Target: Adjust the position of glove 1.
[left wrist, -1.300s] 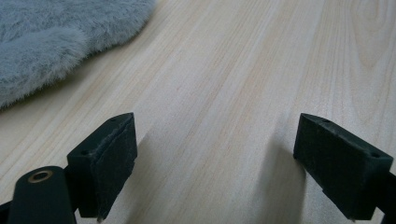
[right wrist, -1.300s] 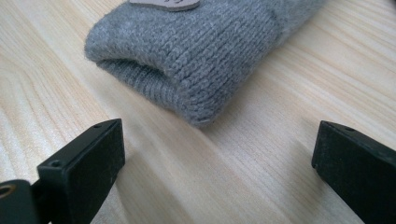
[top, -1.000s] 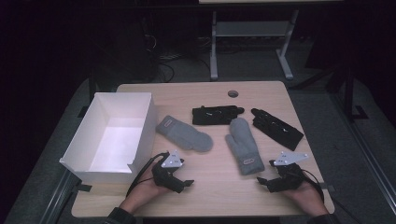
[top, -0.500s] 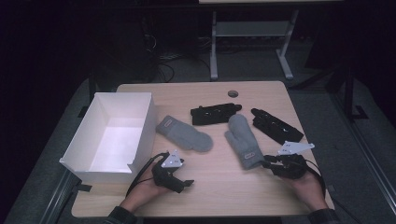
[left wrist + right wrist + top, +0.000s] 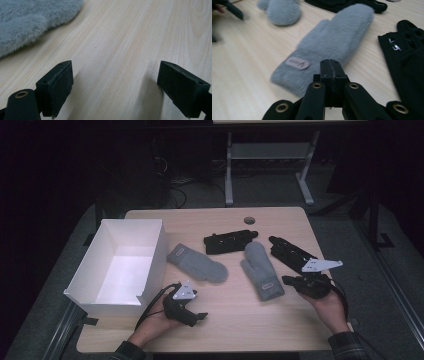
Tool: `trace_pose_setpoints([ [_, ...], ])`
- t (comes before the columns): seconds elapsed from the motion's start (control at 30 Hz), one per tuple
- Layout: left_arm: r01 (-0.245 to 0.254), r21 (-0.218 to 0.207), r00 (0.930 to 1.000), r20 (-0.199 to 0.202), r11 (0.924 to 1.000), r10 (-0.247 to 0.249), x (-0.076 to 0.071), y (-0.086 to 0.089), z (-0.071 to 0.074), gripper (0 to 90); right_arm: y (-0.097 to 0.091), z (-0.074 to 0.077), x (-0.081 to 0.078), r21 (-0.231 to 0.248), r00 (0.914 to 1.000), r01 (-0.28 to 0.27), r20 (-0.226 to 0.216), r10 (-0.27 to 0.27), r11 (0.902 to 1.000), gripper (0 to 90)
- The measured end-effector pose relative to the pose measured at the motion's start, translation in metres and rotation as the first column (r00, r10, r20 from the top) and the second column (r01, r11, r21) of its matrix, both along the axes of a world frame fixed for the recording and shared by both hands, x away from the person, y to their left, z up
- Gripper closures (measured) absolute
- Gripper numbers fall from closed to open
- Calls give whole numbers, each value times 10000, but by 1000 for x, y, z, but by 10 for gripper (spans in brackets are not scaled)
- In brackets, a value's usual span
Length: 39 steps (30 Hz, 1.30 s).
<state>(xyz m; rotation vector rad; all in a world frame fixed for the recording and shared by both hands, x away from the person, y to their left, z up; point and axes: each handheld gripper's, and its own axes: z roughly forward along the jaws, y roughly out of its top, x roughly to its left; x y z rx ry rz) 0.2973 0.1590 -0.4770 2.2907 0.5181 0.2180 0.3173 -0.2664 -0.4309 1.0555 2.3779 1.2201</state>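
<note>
Two grey fluffy mittens lie on the wooden table (image 5: 235, 320): one (image 5: 197, 263) near the white box, the other (image 5: 261, 270) mid-right, with a small label on its cuff (image 5: 297, 62). Behind them lie two black gloves (image 5: 230, 241) (image 5: 290, 252). My right gripper (image 5: 289, 280) hovers just right of the labelled mitten's cuff. Its jaws have just been closing and now stand shut (image 5: 331, 67) with nothing between them. My left gripper (image 5: 196, 318) rests low at the front, open (image 5: 122, 90) over bare wood, with the near mitten's edge (image 5: 30, 22) beyond its jaws.
An open white box (image 5: 120, 265) stands at the table's left edge. A small round disc (image 5: 249, 220) sits in the table's far middle. The right black glove (image 5: 409, 57) lies close beside my right gripper. Dark floor and a metal frame lie beyond the table.
My right gripper has lifted and moved away from the front edge to the labelled mitten's cuff, and its jaws have shut. The left gripper has stayed put.
</note>
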Motion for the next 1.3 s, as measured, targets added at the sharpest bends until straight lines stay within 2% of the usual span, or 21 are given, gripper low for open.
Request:
trace_pose_setpoints([
  [0.13,-8,-18,10000,-1,10000,8,0,0,0,127,-1,-4,13,-180,9998,207,-59,-208,9996,900],
  [0.17,0,-3,10000,-7,10000,0,0,0,0,126,-2,-9,20,-318,9992,319,-219,-326,9990,900],
  [0.23,6,36,10000,-29,10000,-6,0,0,0,127,-2,-13,25,-391,9986,365,-367,-380,9986,900],
  [0.33,9,28,10000,-11,10000,-9,0,0,0,127,0,-17,26,-529,9978,261,-594,-292,9983,900],
  [0.47,9,13,10000,-1,10000,-9,0,0,0,127,4,-17,24,-555,9977,125,-662,-162,9984,900],
  [0.77,-12,-1,10000,3,10000,12,0,0,0,127,26,-20,16,-624,9923,-879,-930,819,9942,900],
  [1.07,-17,2,10000,-8,10000,17,0,0,0,127,53,-14,7,-479,9836,-1671,-766,1632,9848,900],
  [1.1,-17,5,10000,-9,10000,17,0,0,0,127,56,-14,8,-504,9820,-1808,-649,1774,9822,900],
  [1.23,-17,10,10000,-12,10000,17,0,0,0,127,66,-12,7,-342,9785,-1951,-742,1922,9802,900],
  [1.3,-26,8,10000,-21,10000,26,0,0,0,127,76,-13,8,-386,9737,-2199,-693,2169,9748,900],
])
